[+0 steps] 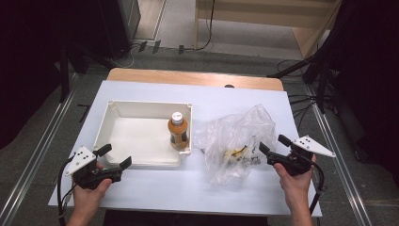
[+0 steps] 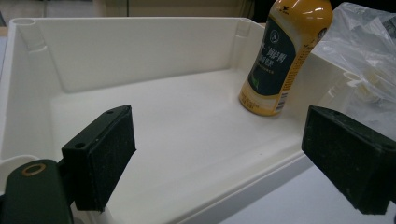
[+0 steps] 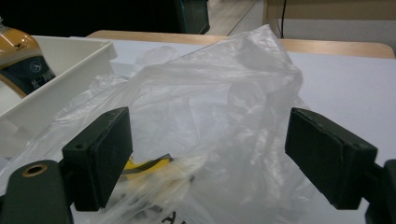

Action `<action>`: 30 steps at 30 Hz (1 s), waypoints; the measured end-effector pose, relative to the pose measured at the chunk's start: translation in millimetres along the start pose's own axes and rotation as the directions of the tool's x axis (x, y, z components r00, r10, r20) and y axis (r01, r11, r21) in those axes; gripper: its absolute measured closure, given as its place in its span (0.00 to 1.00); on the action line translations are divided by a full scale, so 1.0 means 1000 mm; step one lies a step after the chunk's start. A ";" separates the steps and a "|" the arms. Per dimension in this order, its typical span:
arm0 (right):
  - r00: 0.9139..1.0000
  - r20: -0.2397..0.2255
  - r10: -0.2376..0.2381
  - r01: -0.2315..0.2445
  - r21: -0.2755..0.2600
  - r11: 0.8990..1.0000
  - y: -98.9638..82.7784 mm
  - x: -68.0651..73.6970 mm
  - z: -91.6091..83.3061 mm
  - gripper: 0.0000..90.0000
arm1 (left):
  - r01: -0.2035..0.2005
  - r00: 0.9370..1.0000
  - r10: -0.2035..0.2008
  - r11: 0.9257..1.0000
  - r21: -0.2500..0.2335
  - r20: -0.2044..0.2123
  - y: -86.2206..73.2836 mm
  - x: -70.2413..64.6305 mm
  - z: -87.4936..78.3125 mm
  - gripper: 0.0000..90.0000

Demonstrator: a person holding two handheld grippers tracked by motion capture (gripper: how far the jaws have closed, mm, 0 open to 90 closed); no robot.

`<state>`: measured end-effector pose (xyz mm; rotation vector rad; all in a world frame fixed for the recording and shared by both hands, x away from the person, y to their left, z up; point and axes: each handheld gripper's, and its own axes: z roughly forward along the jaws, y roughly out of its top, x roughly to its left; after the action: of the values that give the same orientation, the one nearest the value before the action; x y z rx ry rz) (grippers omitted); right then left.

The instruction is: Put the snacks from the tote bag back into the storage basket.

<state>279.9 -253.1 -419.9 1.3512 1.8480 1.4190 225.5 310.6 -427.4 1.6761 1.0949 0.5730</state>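
Each black hand-held gripper (image 1: pixel 113 157) carries a grey dotted three-cornered plate, padded jaws and a trailing black cable.

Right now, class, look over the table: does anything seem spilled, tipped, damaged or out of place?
Nothing stands out. The orange drink bottle stands upright in a corner of the white plastic tray, capped, with no spill. The crumpled clear plastic bag lies beside the tray.

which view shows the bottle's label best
The left gripper view: the bottle stands close and upright in the white bin, its dark label and print large, though the cap is cut off. The high view shows the whole bottle but small, label unreadable. The right gripper view catches only a sliver at its left edge.
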 end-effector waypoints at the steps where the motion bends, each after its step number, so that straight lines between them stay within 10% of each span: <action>1: 1.000 0.003 0.011 -0.011 -0.007 1.000 -0.001 -0.003 -0.002 0.17 | -0.001 1.000 0.001 1.000 0.000 0.001 0.000 0.000 0.000 0.10; 30: 0.994 0.083 0.073 -0.072 -0.020 0.997 -0.031 -0.041 -0.029 0.21 | 0.003 1.000 -0.003 1.000 0.020 -0.010 -0.005 0.004 -0.001 0.10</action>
<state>261.4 -302.7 -445.4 1.4599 1.7460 1.3892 224.7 314.5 -431.8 1.6901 1.1140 0.5709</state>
